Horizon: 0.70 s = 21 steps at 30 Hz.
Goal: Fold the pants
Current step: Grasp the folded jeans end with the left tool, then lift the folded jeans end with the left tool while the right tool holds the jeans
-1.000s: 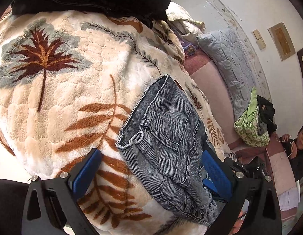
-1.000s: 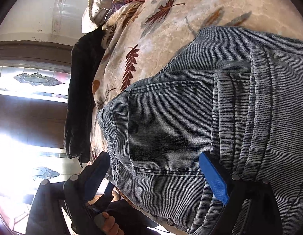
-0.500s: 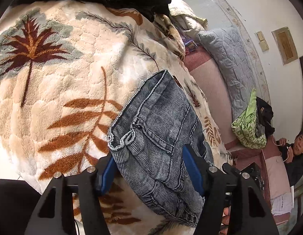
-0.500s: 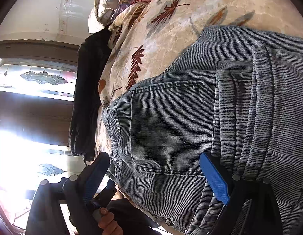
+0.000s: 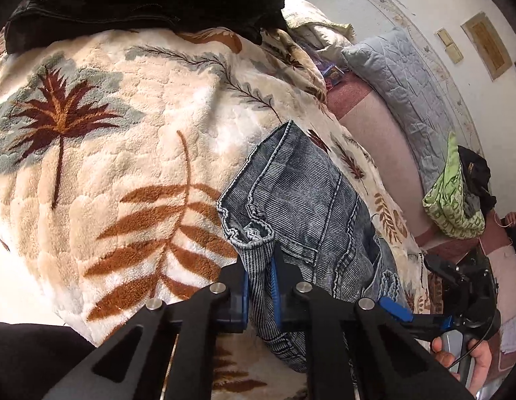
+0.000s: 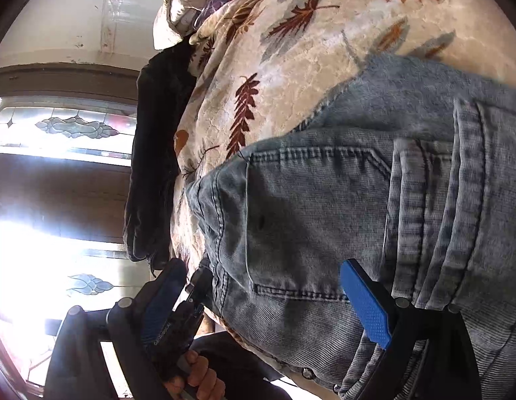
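My left gripper (image 5: 259, 283) has just been closing, and its blue pads now pinch a bunched corner of the jeans (image 5: 301, 213), so I have a hold to lift a fold from. My right gripper (image 6: 267, 303) stands wide, pads apart, with the denim's pocket panel lying between them but unpressed; I judge it is waiting to take the other edge. Ahead of the left fingers the jeans lie already partly doubled on the leaf-print blanket (image 5: 124, 153), which gives a soft, flat folding surface. Beyond that, at the blanket's far edge, sits a black garment (image 5: 141, 3), well clear of the fold.
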Motion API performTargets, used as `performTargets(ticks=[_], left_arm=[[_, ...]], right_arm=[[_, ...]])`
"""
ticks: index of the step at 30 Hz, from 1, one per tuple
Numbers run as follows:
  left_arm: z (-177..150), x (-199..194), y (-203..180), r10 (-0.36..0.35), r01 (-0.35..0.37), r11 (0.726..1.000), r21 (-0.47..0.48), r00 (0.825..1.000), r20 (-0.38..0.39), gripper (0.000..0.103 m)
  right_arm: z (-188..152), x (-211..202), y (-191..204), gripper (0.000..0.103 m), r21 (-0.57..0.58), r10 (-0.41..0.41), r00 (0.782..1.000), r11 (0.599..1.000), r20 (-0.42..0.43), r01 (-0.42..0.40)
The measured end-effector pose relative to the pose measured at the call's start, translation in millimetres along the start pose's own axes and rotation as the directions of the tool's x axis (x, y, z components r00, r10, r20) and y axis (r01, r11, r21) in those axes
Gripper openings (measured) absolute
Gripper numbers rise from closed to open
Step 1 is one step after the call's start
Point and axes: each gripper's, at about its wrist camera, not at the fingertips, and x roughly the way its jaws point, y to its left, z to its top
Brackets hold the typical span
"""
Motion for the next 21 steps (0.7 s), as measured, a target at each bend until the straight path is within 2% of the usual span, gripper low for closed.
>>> performTargets(ticks=[3,5,8,10,13,16,19,21], left_arm=[[-1.7,-1.4,0.8,-0.002,0.002,1.0,0.016,1.0,0.005,0.011],[-1.3,-0.2,2.1,-0.012,0.012,1.0,0.007,1.0,-0.001,0.011],[-2.0,-0.8,3.5,-0.013,0.013,1.0,0.01,1.0,-0.002,0.011],[-2.7,-0.8,1.9,-0.006,0.006,1.0,0.022,1.0,0.002,0.011],[-2.8,-1.3,1.2,-0.005,0.005,1.0,0.027,1.0,0.004,0.011],[-2.9,-1.1,1.3,-0.007,0.007,1.0,0.028,1.0,0.001,0.011],[-2.5,0.1,2.2,-0.008,0.008,1.0,0.026,1.0,-0.001,0.011],[-2.3,0.2,1.7,-0.008,0.008,1.0,0.026,1.0,0.002,0.011]], right_arm=[[12.7,4.3,-4.0,0.095,0.039,0.019,0.999,0.999,0.034,-0.02],[17.5,23.4,-18.7,0.095,0.084,-0.032,0.999,0.996,-0.023,0.034],[21.2,18.4,-9.9,0.095,0.079,-0.023,0.999,0.997,-0.022,0.025],[25.1,9.5,-1.5,0.095,0.07,-0.003,1.0,0.998,0.013,0.002],[33.2,9.3,-3.2,0.095,0.074,-0.034,0.998,0.997,0.048,0.03],[38.2,26.2,-22.6,0.095,0.119,-0.06,0.998,0.991,0.01,0.058],[37.7,17.8,-8.8,0.096,0.104,-0.034,0.999,0.994,0.006,0.033],[39.7,9.8,0.1,0.096,0.079,-0.036,0.999,0.996,0.037,0.033]])
